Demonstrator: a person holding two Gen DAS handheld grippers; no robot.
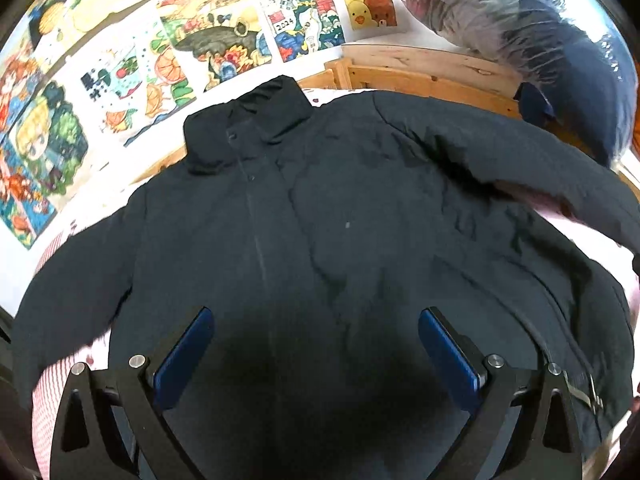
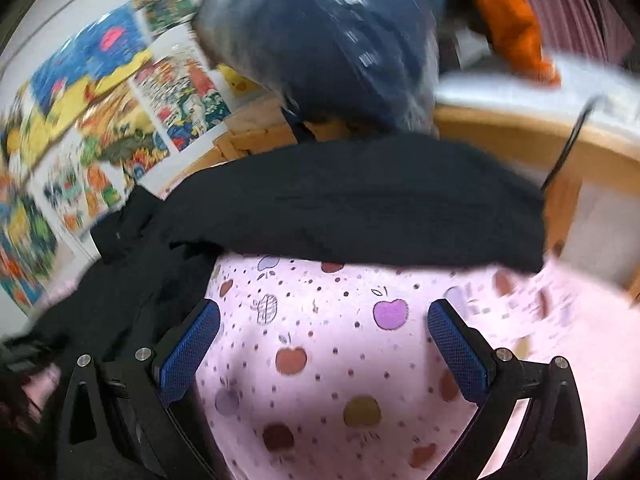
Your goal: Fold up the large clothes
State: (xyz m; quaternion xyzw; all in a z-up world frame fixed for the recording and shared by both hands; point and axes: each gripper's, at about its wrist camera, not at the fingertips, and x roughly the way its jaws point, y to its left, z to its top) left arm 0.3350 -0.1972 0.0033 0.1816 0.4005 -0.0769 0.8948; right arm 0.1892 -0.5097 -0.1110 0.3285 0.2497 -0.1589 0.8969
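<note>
Black padded jacket (image 1: 320, 208) lies front-up, spread on pink apple-print bedsheet (image 2: 360, 360), collar toward wall of drawings (image 1: 140, 60).

Left gripper (image 1: 316, 344) above hem area, jaws apart, empty.

Right gripper (image 2: 324, 344) over bare sheet near sleeve (image 2: 360, 204), jaws apart, empty.

Handling, judged: bulky, soft, likely slick shell, moderately heavy. Pinch sleeve cuff or hem edge; thick fill may spring back.

You have colourful drawings (image 1: 168, 60) papering the white wall from nine to twelve o'clock, and a wooden bed frame (image 1: 424, 76) running below them. At one o'clock a clear plastic bag of bundled clothes (image 1: 520, 28) sits on that frame, with something orange (image 2: 508, 20) beside it. The pink apple-print bedsheet (image 2: 360, 360) fills your right view from four to seven o'clock.
</note>
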